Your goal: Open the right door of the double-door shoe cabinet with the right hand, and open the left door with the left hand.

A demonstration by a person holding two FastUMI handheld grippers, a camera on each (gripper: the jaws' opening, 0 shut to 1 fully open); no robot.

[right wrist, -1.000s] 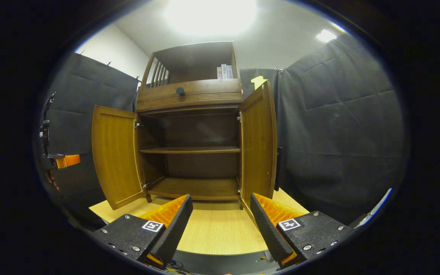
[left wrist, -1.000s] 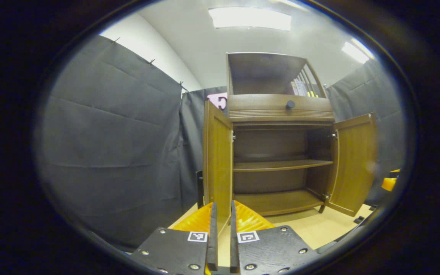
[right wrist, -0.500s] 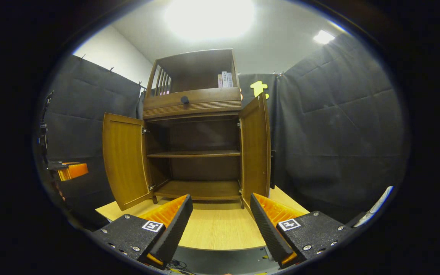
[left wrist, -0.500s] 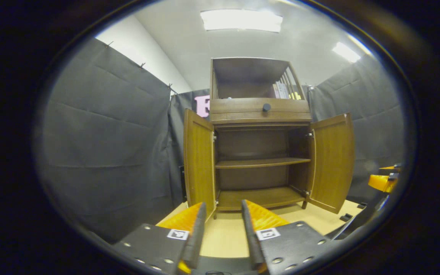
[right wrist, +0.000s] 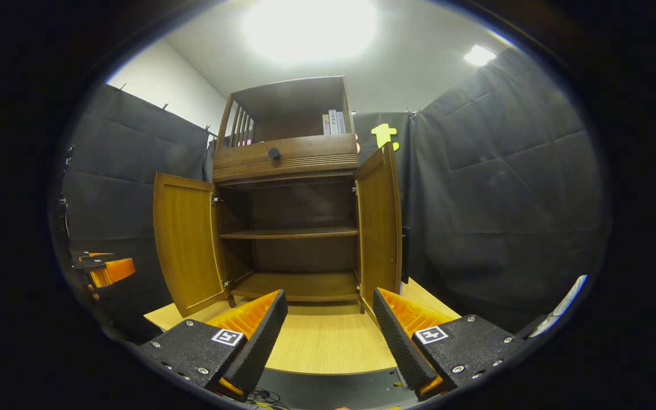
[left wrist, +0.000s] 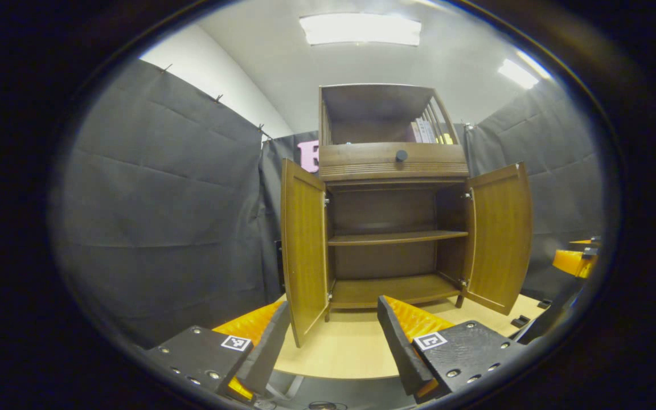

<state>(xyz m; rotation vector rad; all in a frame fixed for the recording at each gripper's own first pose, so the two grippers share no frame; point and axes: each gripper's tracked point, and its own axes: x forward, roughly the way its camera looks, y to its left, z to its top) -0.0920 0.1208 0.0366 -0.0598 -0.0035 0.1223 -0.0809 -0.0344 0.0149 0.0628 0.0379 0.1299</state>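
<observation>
Black cloth (left wrist: pixel 157 193) hangs pinned along the booth's sides, creased in big squares. Above it a white wall (right wrist: pixel 163 74) meets a pale ceiling with bright light panels (left wrist: pixel 360 28). A light wooden tabletop (right wrist: pixel 328 341) lies near.

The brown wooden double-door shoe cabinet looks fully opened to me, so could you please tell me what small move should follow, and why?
Probably just ease both grippers a little further back. The brown wooden shoe cabinet has its left door and right door swung wide, baring its shelves. The left gripper and right gripper are open, holding nothing, so nothing seems left to pull.
</observation>
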